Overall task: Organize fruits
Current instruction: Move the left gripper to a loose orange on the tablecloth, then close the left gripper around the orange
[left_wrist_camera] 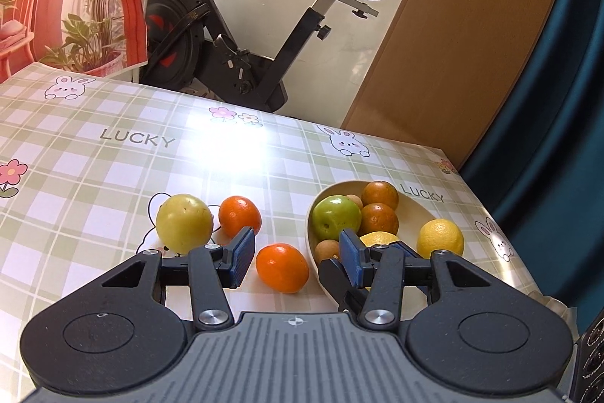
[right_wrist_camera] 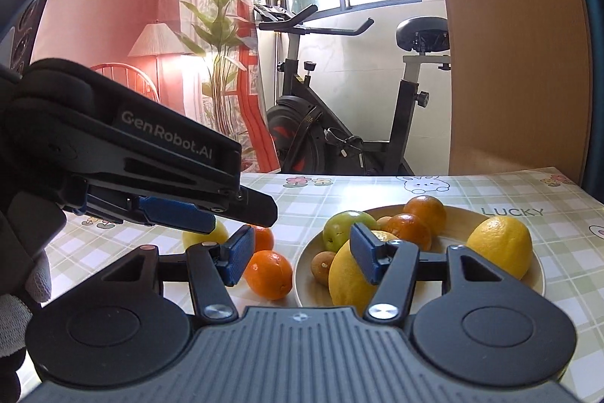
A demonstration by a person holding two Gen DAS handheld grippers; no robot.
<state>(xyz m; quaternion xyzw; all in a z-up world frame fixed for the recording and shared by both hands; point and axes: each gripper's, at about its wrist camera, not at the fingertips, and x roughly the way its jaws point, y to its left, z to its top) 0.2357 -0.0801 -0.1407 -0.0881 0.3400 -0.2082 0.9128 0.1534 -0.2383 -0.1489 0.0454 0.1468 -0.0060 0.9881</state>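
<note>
table (left_wrist_camera: 113, 153) under a checked green cloth, with a cream plate (right_wrist_camera: 538, 284) at its right side already holding most of the fruit. three pieces lie loose on the cloth just left of the plate: a yellow-green apple (left_wrist_camera: 184, 227) farthest left, a far orange (left_wrist_camera: 239, 216) beside it, and a near orange (left_wrist_camera: 282, 267) just beside the plate's rim.

your left gripper (left_wrist_camera: 292, 261) points down over the cloth with its jaws apart and nothing clamped; the near orange sits in line with the gap between the pads, a little ahead of them, and no pad touches it. your right gripper (right_wrist_camera: 300, 257) also stands open and empty, with its gap over the plate's left edge and the near orange (right_wrist_camera: 268, 274) towards its left pad. the left gripper (right_wrist_camera: 241, 210) reaches in above the loose fruit, so judge it the nearer hand for the pick. the orange is nearly round, with no long axis to align to; the likely move is forward and down, then rightward to the plate.

legible writing: "LUCKY" printed on the cloth (left_wrist_camera: 137, 138) and again beside the plate; "GenRobot.AI" (right_wrist_camera: 166, 143) on the left gripper's body.
</note>
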